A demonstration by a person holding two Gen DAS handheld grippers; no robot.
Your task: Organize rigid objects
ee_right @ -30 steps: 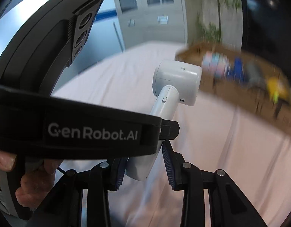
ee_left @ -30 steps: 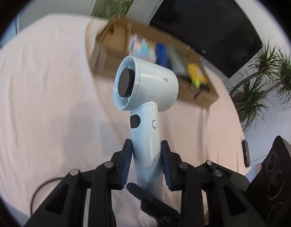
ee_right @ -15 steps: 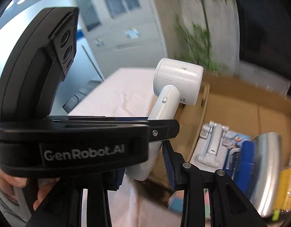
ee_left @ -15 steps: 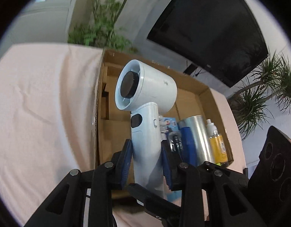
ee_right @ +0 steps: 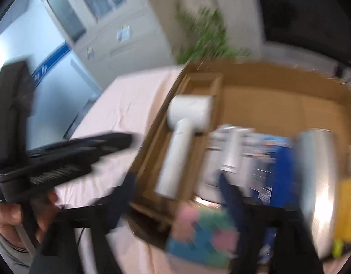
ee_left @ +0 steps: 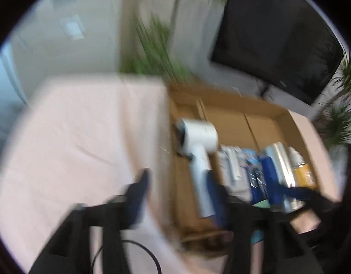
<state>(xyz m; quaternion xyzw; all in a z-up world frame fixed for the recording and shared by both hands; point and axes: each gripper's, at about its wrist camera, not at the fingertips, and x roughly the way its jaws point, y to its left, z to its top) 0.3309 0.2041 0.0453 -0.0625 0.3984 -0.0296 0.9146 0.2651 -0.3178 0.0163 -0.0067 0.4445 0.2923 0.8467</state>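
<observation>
A white hair dryer (ee_left: pixel 198 150) lies in the left part of an open cardboard box (ee_left: pixel 262 105), head toward the far side; it also shows in the right wrist view (ee_right: pixel 182 141). My left gripper (ee_left: pixel 180 194) is open and empty, its fingers apart on either side of the box's left wall. My right gripper (ee_right: pixel 177 194) is open and empty, just short of the dryer's handle end. Both views are blurred by motion.
The box (ee_right: pixel 278 75) also holds a white tool (ee_right: pixel 232 146), a blue packet (ee_right: pixel 280 166), a silver cylinder (ee_right: pixel 316 182) and a yellow bottle (ee_right: pixel 346 210). A pink and teal item (ee_right: pixel 202 235) lies at its near edge. The box sits on a pink cloth (ee_left: pixel 79 141).
The hair dryer was held upright in both grippers; both have opened and drawn back, and the dryer now lies in the box.
</observation>
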